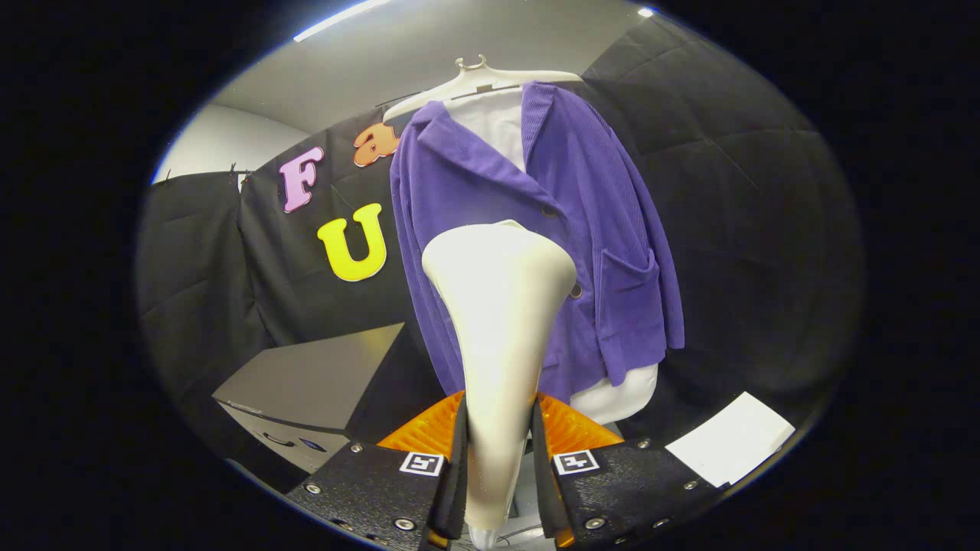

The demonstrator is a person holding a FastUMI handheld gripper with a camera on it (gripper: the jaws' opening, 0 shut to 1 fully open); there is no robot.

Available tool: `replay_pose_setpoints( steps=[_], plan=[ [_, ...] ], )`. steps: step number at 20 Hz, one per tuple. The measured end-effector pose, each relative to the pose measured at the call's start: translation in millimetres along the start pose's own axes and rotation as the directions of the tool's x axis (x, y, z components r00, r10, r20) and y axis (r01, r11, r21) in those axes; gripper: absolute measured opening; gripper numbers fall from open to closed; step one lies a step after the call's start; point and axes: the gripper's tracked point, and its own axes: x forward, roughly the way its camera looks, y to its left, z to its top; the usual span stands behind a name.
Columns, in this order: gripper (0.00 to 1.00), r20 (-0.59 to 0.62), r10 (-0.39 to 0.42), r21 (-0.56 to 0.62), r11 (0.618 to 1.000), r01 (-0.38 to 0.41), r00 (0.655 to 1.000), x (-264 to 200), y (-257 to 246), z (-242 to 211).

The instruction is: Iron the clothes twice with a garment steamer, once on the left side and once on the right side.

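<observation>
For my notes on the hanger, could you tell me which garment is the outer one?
The purple jacket; the white garment shows only inside its collar and below its hem.

Grey box [310,383] low on the dark counter [689,398], flat-topped, with a paler front face. White sheet of paper [731,448] lying flat, well apart from the box, on the counter's far side. Above the box, grey ceiling [367,69] with a bright strip light [341,19]. Pale wall patch [222,141] high above the box.
</observation>
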Motion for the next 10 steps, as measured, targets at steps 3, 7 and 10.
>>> replay_pose_setpoints(
  steps=[3, 7, 10],
  plan=[
    [0.38, 0.081, 0.000, -0.018, 1.000, 0.001, 0.997, -11.5, -2.0, 44.1],
    [0.38, 0.174, -0.024, -0.013, 1.000, 0.027, 0.985, -16.6, -11.7, 101.1],
    [0.37, 0.217, -0.049, -0.025, 0.998, 0.056, 0.975, -10.4, -21.3, 133.8]
  ],
)
